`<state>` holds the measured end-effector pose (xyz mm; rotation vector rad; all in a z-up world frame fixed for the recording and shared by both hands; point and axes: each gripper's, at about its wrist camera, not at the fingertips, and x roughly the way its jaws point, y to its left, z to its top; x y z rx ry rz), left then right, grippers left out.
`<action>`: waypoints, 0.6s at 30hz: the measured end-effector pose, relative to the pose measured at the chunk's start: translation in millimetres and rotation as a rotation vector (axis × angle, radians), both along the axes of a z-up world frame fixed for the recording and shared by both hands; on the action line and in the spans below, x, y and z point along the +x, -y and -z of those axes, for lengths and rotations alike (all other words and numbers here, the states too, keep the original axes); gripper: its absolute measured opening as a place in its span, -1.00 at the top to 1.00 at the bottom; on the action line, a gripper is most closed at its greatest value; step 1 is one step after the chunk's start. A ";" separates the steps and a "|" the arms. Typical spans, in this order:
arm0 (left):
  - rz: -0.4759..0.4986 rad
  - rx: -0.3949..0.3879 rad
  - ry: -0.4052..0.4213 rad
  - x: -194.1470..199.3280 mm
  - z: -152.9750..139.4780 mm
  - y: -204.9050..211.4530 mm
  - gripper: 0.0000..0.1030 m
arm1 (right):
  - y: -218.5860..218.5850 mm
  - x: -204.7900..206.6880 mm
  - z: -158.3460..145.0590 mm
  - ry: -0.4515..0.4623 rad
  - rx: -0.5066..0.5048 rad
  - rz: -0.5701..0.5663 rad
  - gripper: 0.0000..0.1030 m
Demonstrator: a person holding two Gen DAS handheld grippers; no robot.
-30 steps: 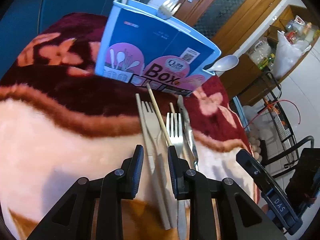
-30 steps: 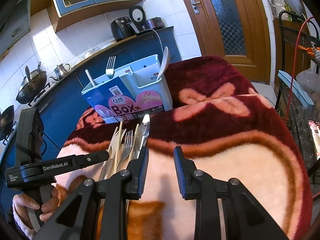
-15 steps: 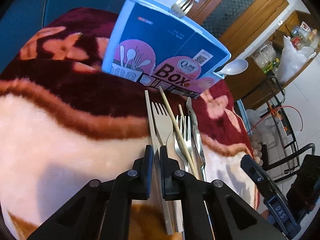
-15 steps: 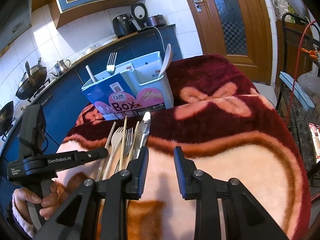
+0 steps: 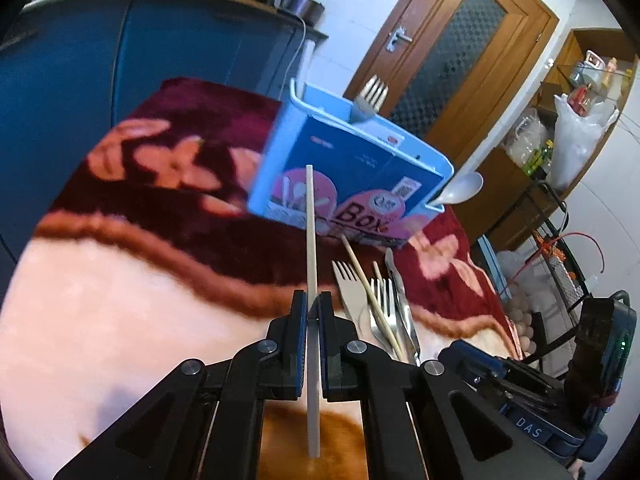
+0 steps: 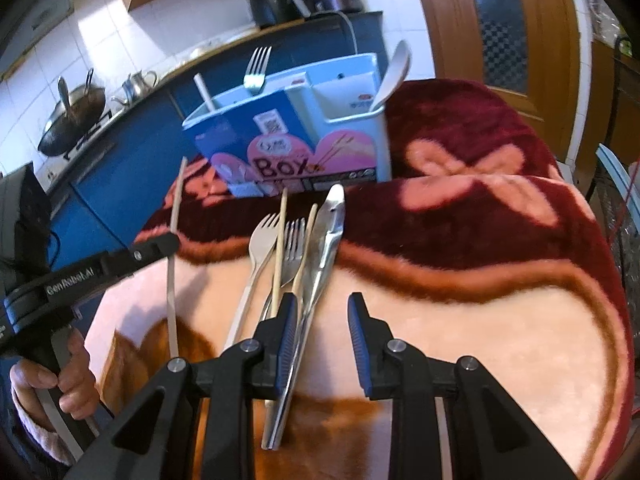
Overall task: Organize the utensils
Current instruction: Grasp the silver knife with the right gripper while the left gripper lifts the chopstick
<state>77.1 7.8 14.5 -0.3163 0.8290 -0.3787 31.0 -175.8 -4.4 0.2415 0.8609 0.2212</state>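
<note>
My left gripper (image 5: 313, 312) is shut on a pale chopstick (image 5: 311, 248) and holds it lifted above the blanket, tip towards the blue utensil box (image 5: 352, 168). The same chopstick (image 6: 173, 240) shows in the right wrist view, held by the left gripper (image 6: 170, 240). On the blanket lie a beige fork (image 6: 256, 248), a metal fork (image 6: 294, 240), two wooden chopsticks (image 6: 279, 248) and metal tongs (image 6: 326, 248). My right gripper (image 6: 322, 312) is open just above the tongs' handle end. The box (image 6: 292, 136) holds a fork (image 6: 256, 66), a spoon (image 6: 394, 70) and a white stick (image 6: 203, 90).
A dark red and pink flowered blanket (image 6: 460, 280) covers the table. Blue kitchen cabinets (image 5: 140, 52) stand behind it, with a wok (image 6: 72, 120) and kettle (image 6: 138, 80) on the counter. A wooden door (image 5: 452, 52) and a wire rack (image 5: 560, 264) are to the right.
My left gripper closed on the pale chopstick and lifted it off the blanket. My right gripper moved forward over the tongs.
</note>
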 end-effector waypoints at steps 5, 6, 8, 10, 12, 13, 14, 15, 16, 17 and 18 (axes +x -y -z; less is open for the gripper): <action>-0.004 -0.005 0.026 -1.7 -3.2 -8.2 0.90 | -8.2 4.9 3.0 -0.045 -0.034 -0.020 0.44; -0.004 -0.007 0.027 -1.8 -2.5 -8.2 0.90 | -10.4 7.0 4.5 -0.059 -0.039 -0.024 0.44; -0.001 -0.013 0.028 -2.2 -1.6 -9.5 0.90 | -13.3 10.6 6.9 -0.079 -0.047 -0.032 0.44; 0.001 -0.018 0.027 -2.1 -0.9 -10.6 0.90 | -16.1 16.4 10.3 -0.100 -0.066 -0.032 0.44; 0.001 -0.022 0.027 -1.9 -0.3 -12.3 0.90 | -16.9 21.9 12.7 -0.112 -0.073 -0.028 0.44; 0.001 -0.024 0.028 -1.9 -0.1 -13.2 0.90 | -16.5 24.6 13.1 -0.116 -0.069 -0.025 0.44; 0.001 -0.025 0.028 -1.9 -0.1 -14.1 0.90 | -16.0 27.0 12.7 -0.120 -0.068 -0.022 0.44; 0.000 -0.025 0.029 -2.0 -0.1 -14.4 0.90 | -15.9 29.0 12.3 -0.122 -0.070 -0.022 0.44; -0.002 -0.026 0.030 -2.0 -0.1 -15.2 0.90 | -16.0 31.2 12.3 -0.123 -0.074 -0.023 0.44; -0.003 -0.028 0.030 -1.9 0.1 -15.9 0.90 | -16.0 33.5 12.8 -0.124 -0.076 -0.024 0.44; -0.004 -0.029 0.030 -1.8 0.2 -16.3 0.90 | -15.9 35.9 13.3 -0.128 -0.076 -0.026 0.46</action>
